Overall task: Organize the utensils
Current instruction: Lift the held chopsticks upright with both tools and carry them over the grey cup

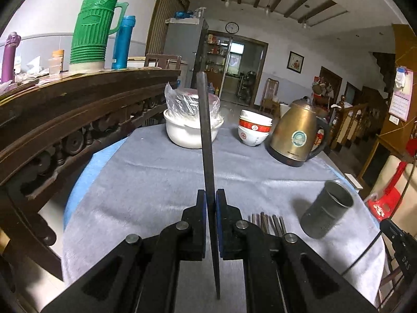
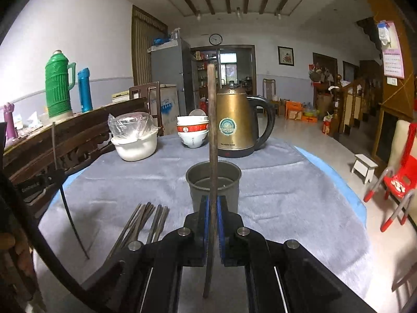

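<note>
While both tongs stand clamped, left gripper (image 1: pixel 211 203) pinching dark chopstick (image 1: pixel 206 130), right gripper (image 2: pixel 213 206) pinching brown chopstick (image 2: pixel 212 130), grey cup (image 2: pixel 213 182) upright mid-cloth, loose chopsticks (image 2: pixel 146 221) beside it, bare grey cloth (image 2: pixel 286 195) rightward to table edge.

My left gripper (image 1: pixel 211 203) was matte black, with blue pads (image 1: pixel 218 224) lining its fingers and round silver pivot pins on angled linkage arms. My right gripper (image 2: pixel 213 208) matched it: black body, blue pads (image 2: pixel 221 224), silver pins, triangular cut-outs.
</note>
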Demonstrator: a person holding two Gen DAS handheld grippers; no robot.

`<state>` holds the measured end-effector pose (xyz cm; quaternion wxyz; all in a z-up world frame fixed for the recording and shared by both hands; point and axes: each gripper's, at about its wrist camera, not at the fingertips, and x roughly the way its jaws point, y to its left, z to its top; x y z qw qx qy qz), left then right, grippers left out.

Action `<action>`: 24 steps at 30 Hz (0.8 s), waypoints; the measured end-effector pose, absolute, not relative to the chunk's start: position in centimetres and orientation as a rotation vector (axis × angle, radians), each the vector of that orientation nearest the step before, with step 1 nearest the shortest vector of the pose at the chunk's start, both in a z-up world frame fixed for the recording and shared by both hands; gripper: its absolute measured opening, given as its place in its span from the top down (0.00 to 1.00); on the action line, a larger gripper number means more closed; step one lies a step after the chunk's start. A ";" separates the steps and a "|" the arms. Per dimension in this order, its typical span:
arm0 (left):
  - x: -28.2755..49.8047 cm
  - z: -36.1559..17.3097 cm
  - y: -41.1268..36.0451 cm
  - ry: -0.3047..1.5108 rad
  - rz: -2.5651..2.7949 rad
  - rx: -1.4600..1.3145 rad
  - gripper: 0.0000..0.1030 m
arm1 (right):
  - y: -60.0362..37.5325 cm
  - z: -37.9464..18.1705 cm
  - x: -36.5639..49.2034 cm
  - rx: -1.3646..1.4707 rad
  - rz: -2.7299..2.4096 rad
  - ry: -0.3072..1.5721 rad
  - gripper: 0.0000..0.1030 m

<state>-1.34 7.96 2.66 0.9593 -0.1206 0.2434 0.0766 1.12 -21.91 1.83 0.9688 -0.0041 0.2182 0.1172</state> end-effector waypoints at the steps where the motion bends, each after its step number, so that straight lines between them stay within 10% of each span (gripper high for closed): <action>1: -1.9 2.8 8.0 0.497 0.148 -0.247 0.93 | -22.4 1.9 0.4 -0.005 0.236 0.446 0.94; 24: 2.1 13.4 3.3 0.404 -0.171 -0.406 0.93 | -26.6 11.6 0.9 0.155 0.282 0.281 0.94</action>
